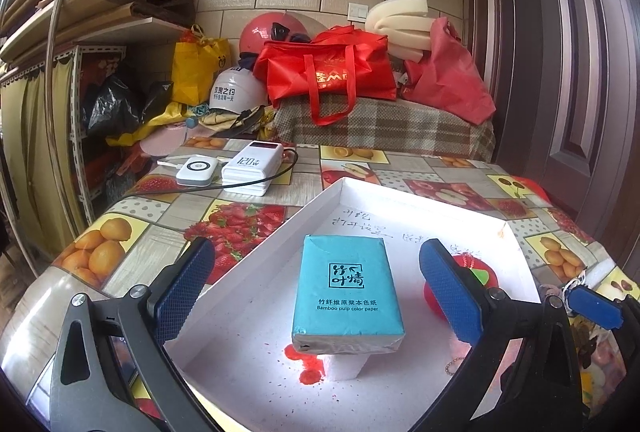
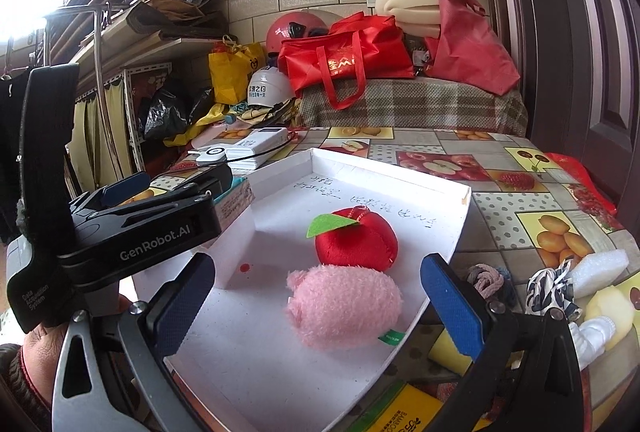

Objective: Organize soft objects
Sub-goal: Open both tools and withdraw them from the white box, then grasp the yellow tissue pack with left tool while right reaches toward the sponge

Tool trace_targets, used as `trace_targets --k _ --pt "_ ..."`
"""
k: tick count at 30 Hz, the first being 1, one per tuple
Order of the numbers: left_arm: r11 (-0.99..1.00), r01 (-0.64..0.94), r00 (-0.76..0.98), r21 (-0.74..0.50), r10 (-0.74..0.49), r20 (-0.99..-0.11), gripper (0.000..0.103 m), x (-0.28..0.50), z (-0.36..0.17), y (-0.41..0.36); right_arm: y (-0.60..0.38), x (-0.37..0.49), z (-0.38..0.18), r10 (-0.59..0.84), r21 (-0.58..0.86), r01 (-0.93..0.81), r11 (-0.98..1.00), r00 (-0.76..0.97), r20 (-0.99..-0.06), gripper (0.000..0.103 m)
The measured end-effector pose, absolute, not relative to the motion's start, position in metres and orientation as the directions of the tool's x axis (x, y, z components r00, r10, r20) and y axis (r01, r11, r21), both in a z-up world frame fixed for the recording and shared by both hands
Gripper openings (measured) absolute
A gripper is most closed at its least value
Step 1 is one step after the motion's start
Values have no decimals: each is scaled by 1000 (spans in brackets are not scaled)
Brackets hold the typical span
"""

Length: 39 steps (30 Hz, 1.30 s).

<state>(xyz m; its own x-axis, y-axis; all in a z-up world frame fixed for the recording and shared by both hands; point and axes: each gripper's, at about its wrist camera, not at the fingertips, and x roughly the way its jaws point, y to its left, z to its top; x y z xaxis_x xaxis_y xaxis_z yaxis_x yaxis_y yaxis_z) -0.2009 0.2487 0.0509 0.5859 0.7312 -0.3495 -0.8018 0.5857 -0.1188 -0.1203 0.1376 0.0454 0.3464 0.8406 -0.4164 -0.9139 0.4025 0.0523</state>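
Note:
A white shallow box [image 1: 352,188] [image 2: 460,228] lies on the fruit-print table. In the left wrist view a teal tissue pack [image 1: 346,288] lies in it on a white block, between the wide-open fingers of my left gripper [image 1: 316,290]. A red plush apple [image 2: 356,238] [image 1: 486,274] and a pink plush toy [image 2: 344,302] lie in the box. My right gripper [image 2: 320,306] is open around the pink plush, not pressing it. The left gripper's black body [image 2: 140,228] shows at the left of the right wrist view.
Two white power banks [image 1: 244,168] with a black cable lie at the table's far left. Hair ties [image 2: 486,280], a patterned cloth [image 2: 550,290], white foam [image 2: 600,266] and a yellow sponge [image 2: 452,350] lie right of the box. Bags and helmets crowd the bench behind.

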Motion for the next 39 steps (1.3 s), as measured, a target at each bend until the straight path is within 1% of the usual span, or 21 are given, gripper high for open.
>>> trace_targets --k 4,9,11,13,16,18,21,25,27,29,32,33,35,39 --pt "609 -784 609 -123 714 -345 103 -205 51 240 125 -127 46 849 31 -925 378 333 -410 103" --pt "694 -718 669 -59 663 -336 103 -201 51 209 101 -132 47 864 -8 -938 345 321 -388 103" --pt "747 -664 713 -39 616 -334 103 -198 51 192 89 -126 47 859 -7 -936 352 325 -396 103" --pt "802 -597 755 -16 555 -349 103 -193 51 175 76 -108 46 840 24 -924 382 336 -427 103" --pt "879 -476 813 32 453 -366 103 -184 51 148 44 -67 45 788 86 -858 507 420 -450 103" --pt "921 -383 848 66 379 -371 103 -178 51 129 17 -41 46 748 114 -797 593 493 -444 103" --pt "962 -243 865 123 272 -422 103 -163 46 104 -21 -7 47 685 148 -702 696 589 -430 103" --pt "975 -106 836 196 194 -513 103 -134 38 76 -55 30 42 634 250 -593 765 625 -456 103" --pt "972 -91 828 217 195 -526 103 -120 35 64 -61 40 36 634 309 -559 770 608 -478 103" --pt "967 -97 810 235 214 -546 103 -105 32 56 -60 44 33 630 322 -547 773 595 -499 103" --pt "960 -80 748 269 236 -620 103 -86 20 46 -59 41 34 634 316 -556 769 594 -495 103" --pt "965 -49 726 256 211 -654 103 -82 15 44 -60 40 34 636 313 -561 766 595 -492 103" --pt "984 42 678 174 100 -728 102 -78 7 35 -60 41 34 638 313 -564 764 592 -492 103" --pt "971 160 689 179 20 -725 102 -86 7 -1 -63 46 32 640 335 -552 764 581 -503 103"
